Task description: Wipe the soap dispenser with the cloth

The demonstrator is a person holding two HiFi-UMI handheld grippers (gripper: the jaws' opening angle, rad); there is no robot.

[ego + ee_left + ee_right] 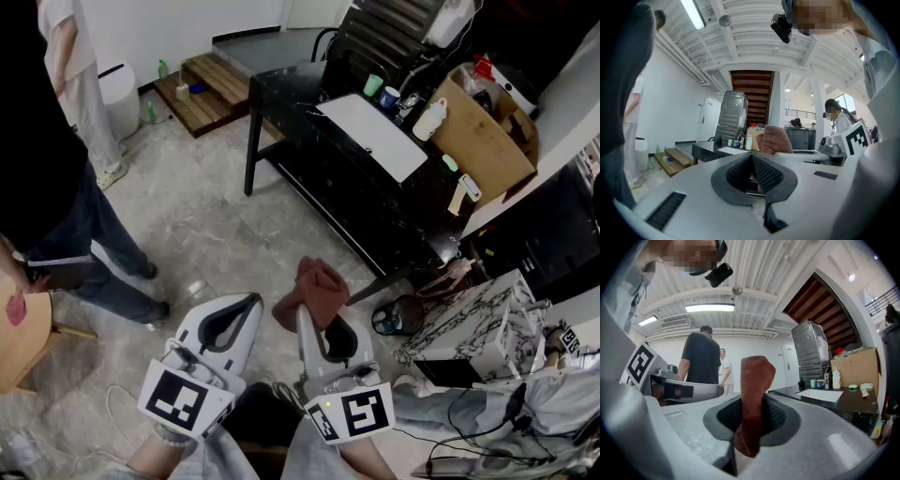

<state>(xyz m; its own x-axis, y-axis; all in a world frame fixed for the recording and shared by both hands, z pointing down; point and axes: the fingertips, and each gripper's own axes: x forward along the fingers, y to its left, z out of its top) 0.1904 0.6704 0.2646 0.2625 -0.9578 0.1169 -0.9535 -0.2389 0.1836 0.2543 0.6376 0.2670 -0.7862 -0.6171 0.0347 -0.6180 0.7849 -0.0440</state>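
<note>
Right gripper (309, 317) clamped on rust-red cloth (314, 289), left gripper (251, 302) closed and empty, white soap dispenser (430, 119) on black desk (281, 89), well apart

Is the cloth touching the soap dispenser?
Apart. Head view: the cloth is clamped in the right tongs; the soap dispenser stands far off on the black table.

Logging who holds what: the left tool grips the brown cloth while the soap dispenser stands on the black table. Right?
No. The right tool grips the cloth, as the right gripper view shows; the left tool is shut on nothing. The soap dispenser does stand on the black table.
</note>
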